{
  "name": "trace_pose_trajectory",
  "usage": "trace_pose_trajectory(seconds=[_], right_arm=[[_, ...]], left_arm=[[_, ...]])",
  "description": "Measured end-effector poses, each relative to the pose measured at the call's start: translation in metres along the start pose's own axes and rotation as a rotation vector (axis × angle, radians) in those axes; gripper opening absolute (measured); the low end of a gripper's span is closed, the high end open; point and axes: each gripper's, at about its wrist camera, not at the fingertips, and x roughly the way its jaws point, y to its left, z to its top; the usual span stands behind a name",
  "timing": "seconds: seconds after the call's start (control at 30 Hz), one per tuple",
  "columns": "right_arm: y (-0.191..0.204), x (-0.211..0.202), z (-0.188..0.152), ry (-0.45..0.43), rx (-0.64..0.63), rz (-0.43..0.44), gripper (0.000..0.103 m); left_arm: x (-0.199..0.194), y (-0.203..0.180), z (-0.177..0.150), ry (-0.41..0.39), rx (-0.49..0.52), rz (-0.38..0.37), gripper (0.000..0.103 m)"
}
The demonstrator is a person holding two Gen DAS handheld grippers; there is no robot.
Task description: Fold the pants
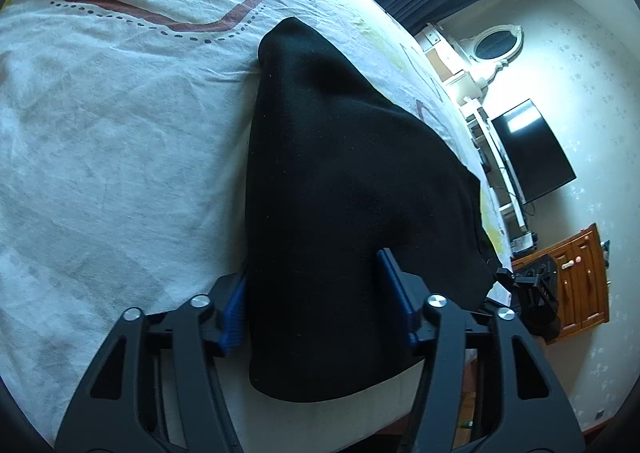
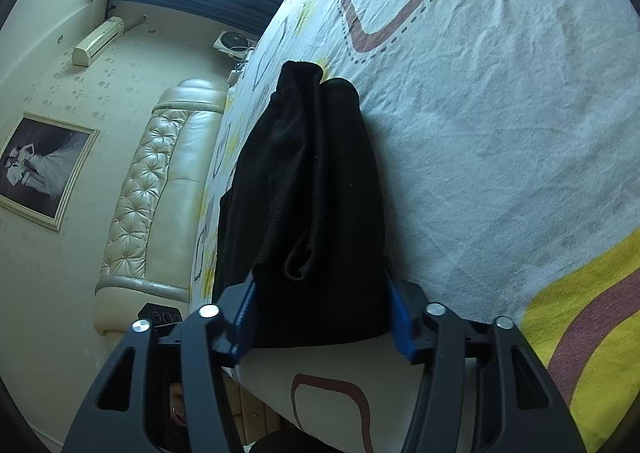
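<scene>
Lying near the bed's (image 1: 100, 141) front edge, seemingly to keep the fold within reach, the soft, matte black pants (image 1: 340, 181) form a tapering bundle on the crinkled patterned sheet, with the left tool (image 1: 320, 301) and right tool (image 2: 320, 313) straddling them, whether clenched I cannot tell.

Both wrist views close over pants (image 1: 340, 193), bed (image 1: 120, 133)

No text, label, brand, number or sign can be read in either view. The sheet (image 1: 120, 133) bears only brown outlines, dotted lines and yellow patches, no letters. Beside the sheet, the framed picture (image 2: 40, 169) on the wall shows no legible writing.
</scene>
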Motion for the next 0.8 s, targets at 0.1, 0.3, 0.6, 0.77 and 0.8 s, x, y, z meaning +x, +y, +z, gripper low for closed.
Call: trace_pose_trajectory(seconds=[0.1, 0.3, 0.6, 0.77, 0.8], right_arm=[[0.001, -0.009, -0.001, -0.001, -0.005, 0.027, 0.037], [0.001, -0.019, -0.011, 0.007, -0.013, 0.031, 0.035], [-0.019, -0.015, -0.013, 0.004, 0.037, 0.051, 0.037], [-0.025, -0.017, -0.014, -0.005, 0.045, 0.065, 0.039], [-0.025, -0.017, -0.015, -0.006, 0.048, 0.069, 0.039]], left_arm=[[-0.007, -0.006, -0.002, -0.012, 0.003, 0.024, 0.037], [-0.018, -0.008, -0.009, 0.002, 0.008, 0.042, 0.034], [-0.013, 0.0, -0.007, 0.005, 0.01, 0.042, 0.043], [-0.014, 0.001, -0.01, -0.008, 0.011, 0.047, 0.051], [-0.013, 0.003, -0.01, -0.009, -0.001, 0.037, 0.052]])
